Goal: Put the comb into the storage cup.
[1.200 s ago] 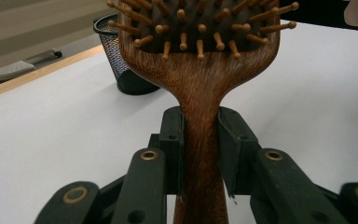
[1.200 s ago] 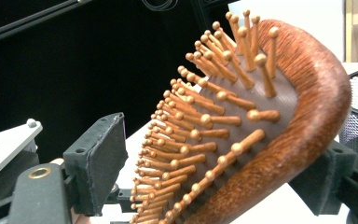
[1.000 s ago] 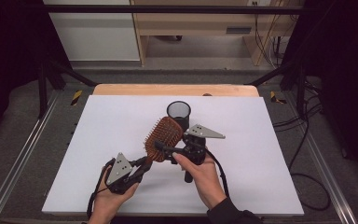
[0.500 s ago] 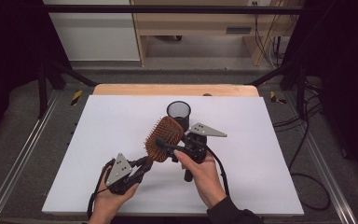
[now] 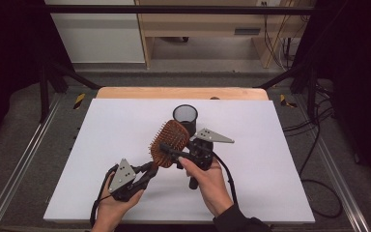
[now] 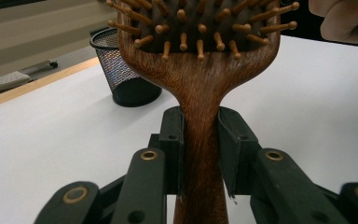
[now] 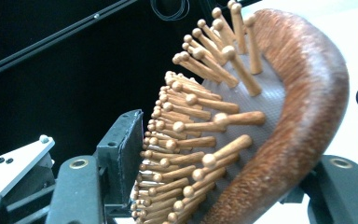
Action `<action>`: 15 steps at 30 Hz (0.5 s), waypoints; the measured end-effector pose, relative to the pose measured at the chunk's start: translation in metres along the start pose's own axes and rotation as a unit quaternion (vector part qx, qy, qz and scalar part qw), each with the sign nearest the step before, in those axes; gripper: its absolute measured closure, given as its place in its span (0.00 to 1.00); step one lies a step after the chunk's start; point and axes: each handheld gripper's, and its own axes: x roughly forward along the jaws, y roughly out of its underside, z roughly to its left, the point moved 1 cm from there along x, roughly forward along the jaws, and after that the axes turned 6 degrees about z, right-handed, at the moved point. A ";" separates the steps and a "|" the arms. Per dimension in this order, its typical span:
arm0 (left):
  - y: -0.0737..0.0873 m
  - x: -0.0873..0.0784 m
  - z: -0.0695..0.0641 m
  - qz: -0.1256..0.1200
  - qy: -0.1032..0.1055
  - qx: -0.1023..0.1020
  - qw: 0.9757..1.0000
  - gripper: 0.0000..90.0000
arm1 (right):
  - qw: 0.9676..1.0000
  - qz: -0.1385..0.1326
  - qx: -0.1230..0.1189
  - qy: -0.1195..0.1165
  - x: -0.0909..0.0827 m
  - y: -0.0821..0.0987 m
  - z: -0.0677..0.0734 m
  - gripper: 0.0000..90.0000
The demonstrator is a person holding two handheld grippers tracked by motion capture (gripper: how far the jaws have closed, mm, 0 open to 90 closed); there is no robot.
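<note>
Wooden hairbrush (image 5: 169, 142) held above the desk (image 5: 270, 145), handle clamped between left gripper (image 5: 147, 172) fingers (image 6: 175, 140), right gripper (image 5: 171, 151) fingers (image 7: 121, 149) just closing around its bristled head, one pad at the bristle tips, mesh cup (image 5: 185, 116) beyond both.

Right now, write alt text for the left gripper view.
The left tongs clamp the handle of a wooden hairbrush, bristles facing the camera, above a white table. A black mesh cup stands behind at left.
</note>
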 end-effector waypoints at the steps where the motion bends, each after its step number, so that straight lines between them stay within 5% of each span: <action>1: 0.000 0.000 0.000 0.000 -0.001 0.001 1.000 0.80 | 1.000 0.000 0.002 -0.002 0.000 0.000 0.000 0.42; 15: 0.001 0.001 -0.001 -0.008 0.007 -0.011 1.000 0.80 | 1.000 -0.013 -0.002 -0.014 -0.004 -0.002 0.012 0.56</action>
